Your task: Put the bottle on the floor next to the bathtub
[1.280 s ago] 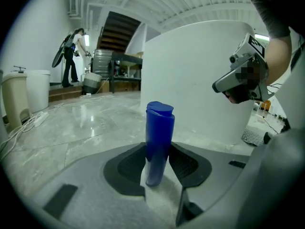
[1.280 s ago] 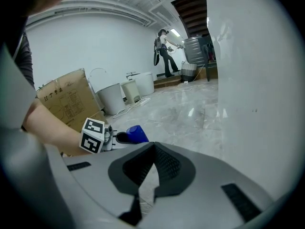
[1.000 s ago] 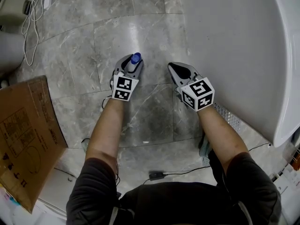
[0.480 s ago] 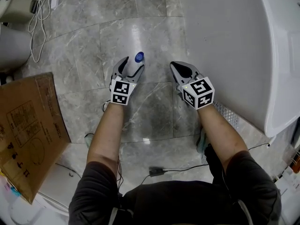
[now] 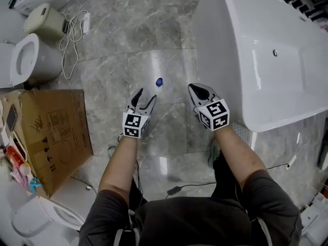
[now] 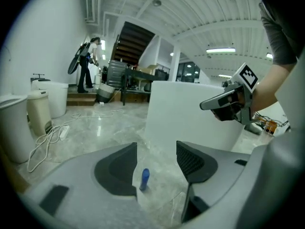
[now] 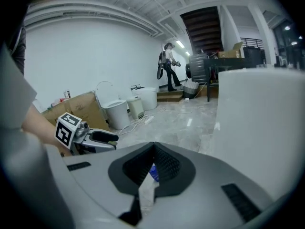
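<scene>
Bottle (image 5: 159, 81) upright on floor (image 5: 115, 70) nr bathtub (image 5: 241, 60), task prob. done; left gripper (image 5: 146, 95) jaws wide, just narrowing slightly, nothing btwn; right gripper (image 5: 198, 88) jaws closed together, empty.

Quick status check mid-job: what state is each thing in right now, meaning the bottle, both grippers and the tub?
bottle: upright on the floor, cap on, near the tub, touched by neither gripper.
left gripper: jaws apart, just closed slightly, holding nothing.
right gripper: jaws together, empty.
bathtub: empty.
</scene>
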The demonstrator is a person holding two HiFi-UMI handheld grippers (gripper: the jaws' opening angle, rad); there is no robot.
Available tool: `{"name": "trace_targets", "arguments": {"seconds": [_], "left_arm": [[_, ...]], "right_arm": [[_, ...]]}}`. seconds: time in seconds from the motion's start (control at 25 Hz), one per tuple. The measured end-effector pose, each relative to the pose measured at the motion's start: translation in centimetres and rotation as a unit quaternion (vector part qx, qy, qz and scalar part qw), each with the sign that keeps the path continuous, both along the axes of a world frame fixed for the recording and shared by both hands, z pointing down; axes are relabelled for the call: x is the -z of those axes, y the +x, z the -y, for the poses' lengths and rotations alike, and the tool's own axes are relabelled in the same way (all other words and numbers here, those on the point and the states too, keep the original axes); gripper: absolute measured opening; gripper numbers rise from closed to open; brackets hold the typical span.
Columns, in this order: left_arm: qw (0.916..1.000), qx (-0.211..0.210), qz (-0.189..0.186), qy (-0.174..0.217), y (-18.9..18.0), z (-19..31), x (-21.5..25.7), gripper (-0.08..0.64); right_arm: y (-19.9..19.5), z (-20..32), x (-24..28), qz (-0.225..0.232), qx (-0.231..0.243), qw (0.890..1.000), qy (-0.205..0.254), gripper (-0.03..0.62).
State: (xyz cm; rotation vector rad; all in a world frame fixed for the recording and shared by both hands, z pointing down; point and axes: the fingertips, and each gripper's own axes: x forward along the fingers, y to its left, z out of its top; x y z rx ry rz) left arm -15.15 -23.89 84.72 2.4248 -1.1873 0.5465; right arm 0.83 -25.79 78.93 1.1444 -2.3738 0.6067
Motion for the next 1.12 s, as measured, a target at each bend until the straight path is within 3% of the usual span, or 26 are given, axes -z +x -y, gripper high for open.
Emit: {"name": "trace_targets", "arguments": {"seconds": [0.2,0.6,0.88,1.12], "left_arm": [[0.9994,-0.013,-0.030,0.007,0.7,-1.9,13.7,0.208],[0.9945,-0.007,-0.074,0.074,-0.9,-5.9,42.2,0.110],[0.9898,-0.012,-0.093,0.108,-1.6,-10.9,55.3,0.061],[0.9830,-0.009,-0.094,0.158,-2.0,-13.4,61.8,0.007]], "right_arm": [[1.3,-0.4,12.9,-0.008,-0.006,1.000,0.030,-0.008],[0.5,-4.7,37.1,0.010,0.007,0.997,0.082,-0.008],[-0.2,-8.7,50.3,0.053,0.011,0.992,0.115,-0.008],[0.6,-11.3,57.0,0.049,0.031,0.987,0.152,-0.008]]}}
